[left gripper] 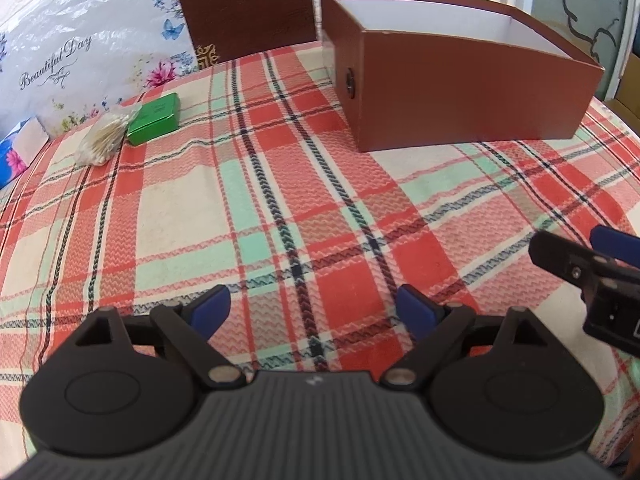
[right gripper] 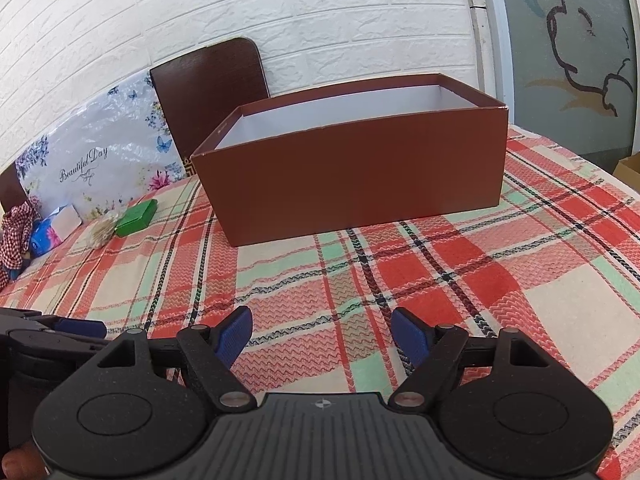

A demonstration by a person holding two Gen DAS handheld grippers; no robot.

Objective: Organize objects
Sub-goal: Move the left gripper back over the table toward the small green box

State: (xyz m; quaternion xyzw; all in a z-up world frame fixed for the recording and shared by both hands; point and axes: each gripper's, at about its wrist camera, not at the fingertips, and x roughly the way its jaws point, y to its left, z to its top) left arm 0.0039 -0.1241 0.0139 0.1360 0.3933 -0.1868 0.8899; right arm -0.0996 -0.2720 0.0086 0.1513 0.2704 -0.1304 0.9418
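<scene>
Left wrist view: both the left gripper (left gripper: 310, 308) and right gripper (right gripper: 322, 336) are spread wide, pinching nothing. At upper left, the crinkly clear bag of cotton swabs (left gripper: 105, 136) touches the small green cardboard box (left gripper: 154, 119), so grabbing one might bump the other before it reaches the big brown open box (left gripper: 460, 92).

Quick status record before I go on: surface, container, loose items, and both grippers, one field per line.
surface: plaid tablecloth
container: brown box, lid off, white inside, floor hidden
loose items: green box touching bag of cotton swabs, both left of the brown box
behind items: floral bag, tissue pack
left gripper: open, nothing between fingers
right gripper: open, nothing between fingers
</scene>
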